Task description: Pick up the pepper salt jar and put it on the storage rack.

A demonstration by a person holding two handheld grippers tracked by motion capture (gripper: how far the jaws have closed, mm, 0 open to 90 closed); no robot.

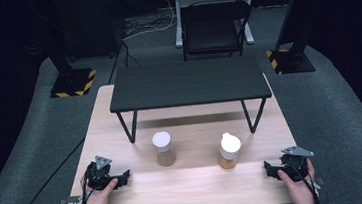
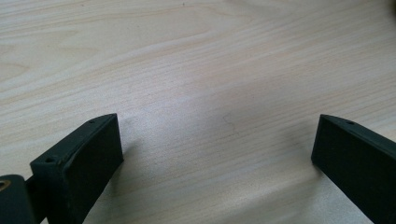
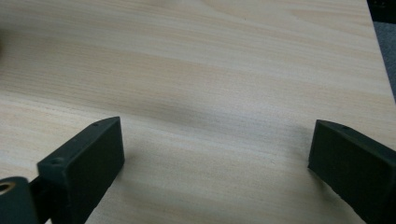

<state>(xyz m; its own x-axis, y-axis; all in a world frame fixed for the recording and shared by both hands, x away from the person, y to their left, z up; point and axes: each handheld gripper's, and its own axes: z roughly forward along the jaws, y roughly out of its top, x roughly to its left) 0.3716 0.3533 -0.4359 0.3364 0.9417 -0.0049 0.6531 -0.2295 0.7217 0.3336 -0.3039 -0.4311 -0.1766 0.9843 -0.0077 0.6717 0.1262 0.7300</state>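
In the high view, a pale wooden table (image 1: 120, 113) carries a low black rectangular shelf on thin black hairpin legs (image 1: 188, 82) across its far half. In front of that shelf stand two small clear jars with white lids, well apart from each other: the left jar (image 1: 164, 148) holds a light brown powder and stands upright, and the right jar (image 1: 229, 150) holds an orange-brown powder, its lid looking tilted. The black left gripper (image 1: 122, 178) rests at the table's near left corner in the person's left hand (image 1: 99, 196), and the black right gripper (image 1: 270, 169) rests at the near right corner in the right hand (image 1: 294, 183); each is well apart from the jars. A black folding chair (image 1: 213, 27) stands on the grey carpet beyond the table. In the left gripper view, the left gripper (image 2: 217, 140) has its jaws spread wide over bare wood, grasping nothing. In the right gripper view, the right gripper (image 3: 215, 142) is likewise released, jaws wide apart above bare wood near the table's edge.
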